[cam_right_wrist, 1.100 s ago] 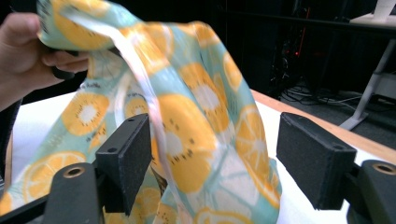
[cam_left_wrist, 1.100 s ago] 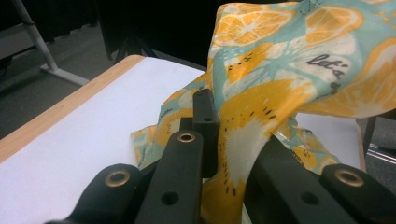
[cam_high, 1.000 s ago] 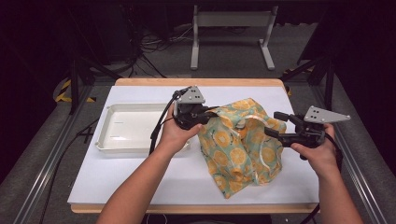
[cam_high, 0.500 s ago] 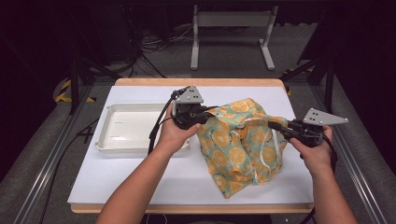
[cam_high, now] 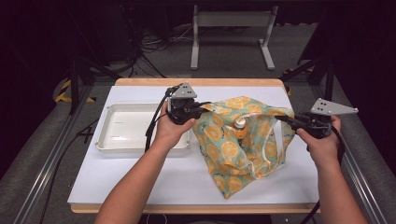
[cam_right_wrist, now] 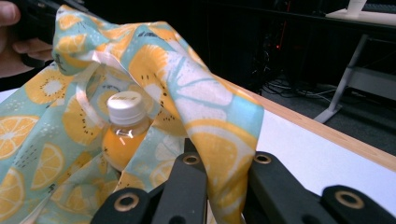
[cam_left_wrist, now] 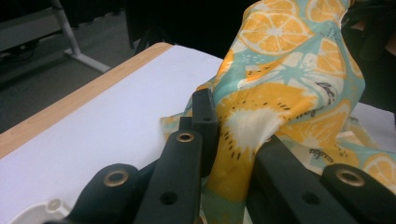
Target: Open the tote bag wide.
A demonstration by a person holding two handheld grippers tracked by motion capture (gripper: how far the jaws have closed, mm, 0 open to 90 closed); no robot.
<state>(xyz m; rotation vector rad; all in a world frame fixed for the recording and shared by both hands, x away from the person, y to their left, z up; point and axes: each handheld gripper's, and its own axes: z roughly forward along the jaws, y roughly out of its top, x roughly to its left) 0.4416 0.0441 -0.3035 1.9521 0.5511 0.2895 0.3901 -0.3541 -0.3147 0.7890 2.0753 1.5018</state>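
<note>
A teal cloth bag with orange-slice print [cam_high: 233,144] lies on the white table, its mouth held wide between the two grippers. My left gripper [cam_high: 201,109] is shut on the bag's left rim [cam_left_wrist: 243,140]. On the bag's right rim [cam_right_wrist: 224,154] my right gripper [cam_high: 282,119] is shut, and the cloth there is pulled taut. Inside the open mouth stands a small bottle of orange juice with a white cap [cam_high: 240,128] [cam_right_wrist: 123,130].
A white shallow tray [cam_high: 126,135] sits on the table left of the bag, under my left wrist. The table's wooden far edge [cam_high: 196,82] runs behind. A metal stand [cam_high: 231,32] and cables are on the floor beyond.
My right gripper moved left to the bag's right rim and shut on it. The bag's mouth is now pulled open, and the bottle inside shows.
</note>
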